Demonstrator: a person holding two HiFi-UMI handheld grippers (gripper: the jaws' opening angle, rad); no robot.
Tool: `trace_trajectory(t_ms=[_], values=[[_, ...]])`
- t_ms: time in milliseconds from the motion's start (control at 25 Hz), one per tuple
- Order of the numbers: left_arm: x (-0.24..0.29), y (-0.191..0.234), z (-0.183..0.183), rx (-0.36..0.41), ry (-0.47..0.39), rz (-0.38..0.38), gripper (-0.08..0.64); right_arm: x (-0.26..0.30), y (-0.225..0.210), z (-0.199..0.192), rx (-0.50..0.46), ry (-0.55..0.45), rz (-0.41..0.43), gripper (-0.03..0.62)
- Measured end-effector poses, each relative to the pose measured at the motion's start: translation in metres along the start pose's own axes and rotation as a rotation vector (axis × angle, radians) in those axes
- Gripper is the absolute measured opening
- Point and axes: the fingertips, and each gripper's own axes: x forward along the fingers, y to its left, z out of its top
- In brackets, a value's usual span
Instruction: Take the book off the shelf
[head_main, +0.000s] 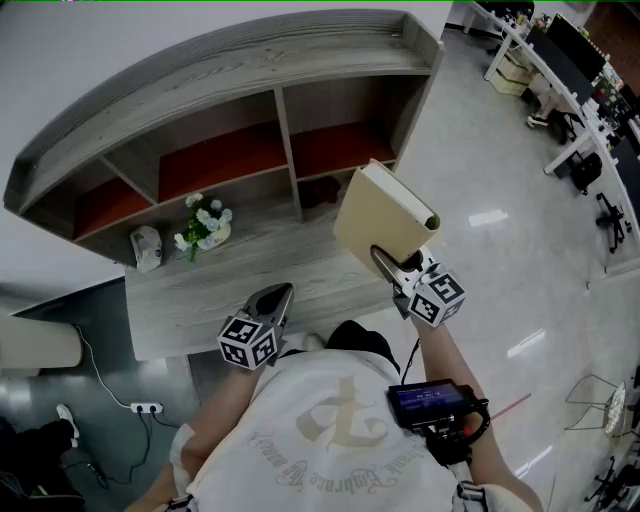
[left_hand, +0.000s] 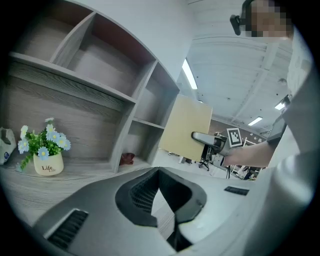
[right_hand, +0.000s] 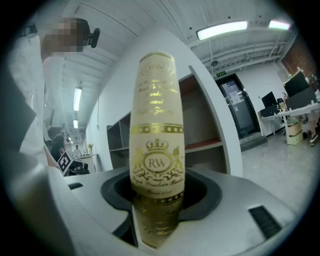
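Book (head_main: 375, 210) clamped upright between right gripper's (head_main: 385, 262) fingers, clear of the shelf (head_main: 250, 60); left gripper's (head_main: 280, 293) fingers closed together, empty.

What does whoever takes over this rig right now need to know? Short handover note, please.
The right gripper has its jaws shut on the book, which is held upright in the air in front of the shelf, clear of it.
The left gripper has its jaws shut on nothing and sits low over the ledge.
Done: the book is off the shelf.
Left: probably only putting it down; no spot is evident.
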Motion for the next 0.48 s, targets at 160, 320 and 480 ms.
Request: trace_trajectory(t_ms=[160, 320, 480], values=[[0.003, -0.002, -0.001, 0.004, 0.002, -0.009, 0.002, -0.004, 0.007, -0.009, 0.006, 0.015, 0.019, 0.210], [0.005, -0.003, -0.004, 0.006, 0.009, -0.019, 0.002, -0.009, 0.012, -0.020, 0.019, 0.024, 0.025, 0.210], [0.008, -0.008, -0.003, 0.008, 0.010, -0.032, 0.002, -0.016, 0.018, -0.030, 0.034, 0.034, 0.028, 0.209]])
